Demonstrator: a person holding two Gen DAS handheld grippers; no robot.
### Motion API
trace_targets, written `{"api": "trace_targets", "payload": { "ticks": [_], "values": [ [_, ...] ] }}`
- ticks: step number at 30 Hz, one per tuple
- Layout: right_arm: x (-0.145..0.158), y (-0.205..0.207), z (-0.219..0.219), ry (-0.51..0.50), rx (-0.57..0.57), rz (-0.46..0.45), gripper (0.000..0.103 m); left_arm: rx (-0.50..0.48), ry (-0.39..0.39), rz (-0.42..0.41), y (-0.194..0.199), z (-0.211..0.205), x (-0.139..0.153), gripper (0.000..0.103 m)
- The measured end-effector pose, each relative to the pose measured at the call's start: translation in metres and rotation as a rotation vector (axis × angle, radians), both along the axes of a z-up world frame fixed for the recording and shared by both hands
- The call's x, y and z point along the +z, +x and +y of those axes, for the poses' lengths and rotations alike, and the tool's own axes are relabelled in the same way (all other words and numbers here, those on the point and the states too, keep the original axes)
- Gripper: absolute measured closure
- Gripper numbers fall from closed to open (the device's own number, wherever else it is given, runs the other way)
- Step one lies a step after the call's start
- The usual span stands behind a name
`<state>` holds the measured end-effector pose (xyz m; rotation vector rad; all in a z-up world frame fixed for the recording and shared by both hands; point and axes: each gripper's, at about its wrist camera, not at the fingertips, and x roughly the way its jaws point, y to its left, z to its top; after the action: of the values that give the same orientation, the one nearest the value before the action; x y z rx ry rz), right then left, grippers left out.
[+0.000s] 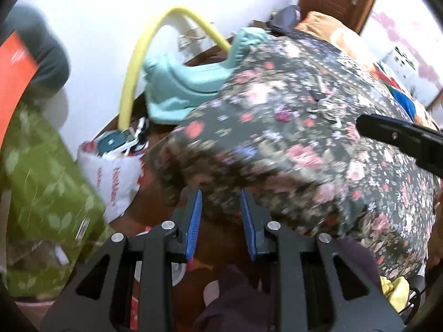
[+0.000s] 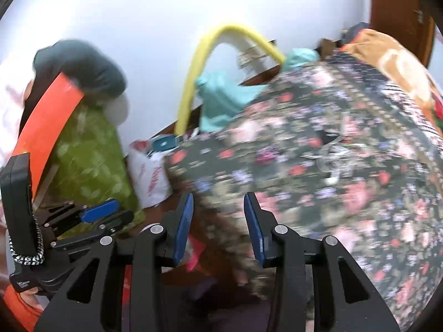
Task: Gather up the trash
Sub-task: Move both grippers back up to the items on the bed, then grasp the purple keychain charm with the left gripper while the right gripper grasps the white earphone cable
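Fingers of left gripper and right gripper part-open, nothing between them. Trash: crumpled clear wrapper on floral bed, well ahead. Best approach slow, pinch wrapper only, not bedding. White bag on floor beside bed; frames blurred.
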<state>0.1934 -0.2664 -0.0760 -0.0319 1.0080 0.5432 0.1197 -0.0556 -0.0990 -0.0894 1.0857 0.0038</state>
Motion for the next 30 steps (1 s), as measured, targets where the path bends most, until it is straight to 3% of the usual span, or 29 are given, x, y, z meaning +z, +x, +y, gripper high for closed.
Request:
{"api": "trace_targets", "payload": {
  "ticks": [8,10,12,13,15,30],
  "values": [
    [-0.002,0.032,-0.079,-0.014,-0.132,-0.018,0.068,-0.108,-0.017,0.01,0.056,-0.056,-0.009,0.074],
    [-0.006,0.039,-0.094,-0.018,-0.153,-0.008,0.068,-0.13,-0.021,0.018,0.068,-0.066,-0.014,0.068],
    [-0.014,0.046,-0.107,-0.021,-0.174,0.007,0.06,-0.144,-0.021,0.024,0.082,-0.076,-0.02,0.054],
    [-0.018,0.05,-0.112,-0.018,-0.186,0.014,0.05,-0.147,-0.019,0.021,0.087,-0.079,-0.023,0.048],
    [-0.028,0.059,-0.122,-0.009,-0.214,0.021,0.041,-0.161,-0.018,0.017,0.099,-0.086,-0.03,0.048],
    [-0.098,0.134,-0.102,0.004,-0.16,0.124,0.04,-0.198,-0.037,0.055,0.16,-0.087,-0.08,0.048]
  ]
}}
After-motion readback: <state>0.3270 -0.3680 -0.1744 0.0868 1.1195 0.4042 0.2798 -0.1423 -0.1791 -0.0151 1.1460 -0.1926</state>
